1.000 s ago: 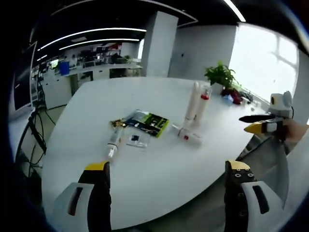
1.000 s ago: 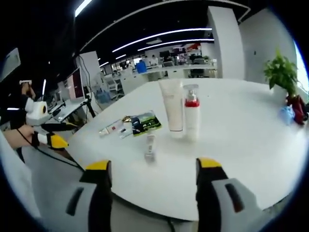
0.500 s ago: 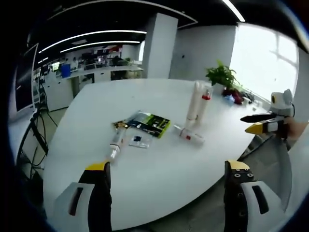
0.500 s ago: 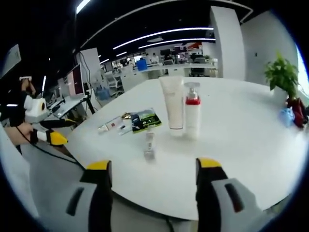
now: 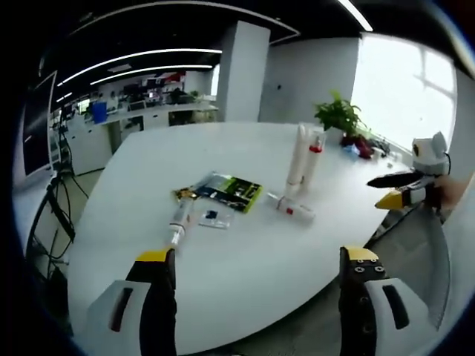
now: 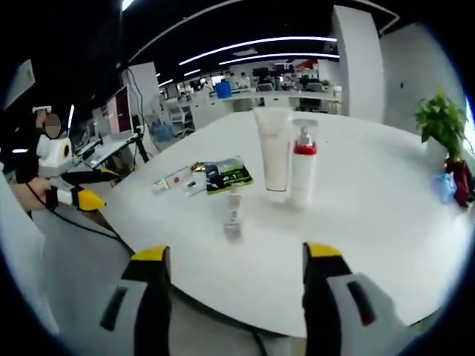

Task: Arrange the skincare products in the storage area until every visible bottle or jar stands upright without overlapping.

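Two upright ahead of right gripper [image 6: 231, 256] (empty, jaws apart): white tube [image 6: 275, 152], pump bottle [image 6: 303, 165]; small tubes [image 6: 233, 216] lying.

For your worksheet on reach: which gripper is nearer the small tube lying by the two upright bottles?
Right gripper, just short of the small tube. Left gripper hangs off the table edge, farther away.

A white round-edged table [image 5: 245, 256] [image 6: 386, 222] carries everything. Near its middle a white tube [image 6: 274, 154] [image 5: 297, 154] and a pump bottle [image 6: 303, 165] [image 5: 312, 157] with a red collar stand upright, just beside each other. A small tube [image 6: 234, 215] [image 5: 292, 208] lies flat in front of them. A green packet [image 6: 227, 174] [image 5: 229, 190], a clear sachet [image 5: 212, 216] and another lying tube [image 5: 178, 219] [image 6: 172, 180] rest close together (all flat). A potted plant [image 5: 339, 116] [image 6: 442, 123] stands at the far edge.
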The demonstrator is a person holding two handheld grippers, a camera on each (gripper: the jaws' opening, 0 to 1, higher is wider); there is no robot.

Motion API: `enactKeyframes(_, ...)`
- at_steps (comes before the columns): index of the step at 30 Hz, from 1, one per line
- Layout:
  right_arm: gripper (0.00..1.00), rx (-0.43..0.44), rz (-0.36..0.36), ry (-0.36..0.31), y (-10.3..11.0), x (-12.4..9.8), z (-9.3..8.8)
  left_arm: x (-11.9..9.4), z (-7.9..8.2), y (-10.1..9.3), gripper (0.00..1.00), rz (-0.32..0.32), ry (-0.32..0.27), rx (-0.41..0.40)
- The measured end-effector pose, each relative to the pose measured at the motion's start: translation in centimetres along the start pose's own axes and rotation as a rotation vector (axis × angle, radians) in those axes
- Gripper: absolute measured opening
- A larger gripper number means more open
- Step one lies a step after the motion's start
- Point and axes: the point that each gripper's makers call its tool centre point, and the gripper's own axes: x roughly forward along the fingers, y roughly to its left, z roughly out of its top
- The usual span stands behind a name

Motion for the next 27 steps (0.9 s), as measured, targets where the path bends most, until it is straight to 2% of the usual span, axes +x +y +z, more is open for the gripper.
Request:
enactKeyframes(5,0.7,0.0,0.011,0.024,0.1,0.6,-0.1,0.0,-0.2,-0.1,0.9,-0.001,0.011,0.005)
enactKeyframes(16,0.68,0.031,0.021,0.127,0.1,1.2,-1.5,-0.1,-0.5,0.2,0.9,-0.001,0.024,-0.015)
enactKeyframes(18,0.68,0.045,0.032,0.134,0.3,1.4,-1.3,-0.1,-0.5,0.1,0.89,-0.002,0.024,-0.018)
enactKeyframes(27,0.67,0.008,0.063,0.148,0.7,4.2,0.0,-0.2,-0.6,0.1,0.88,0.001,0.03,-0.025)
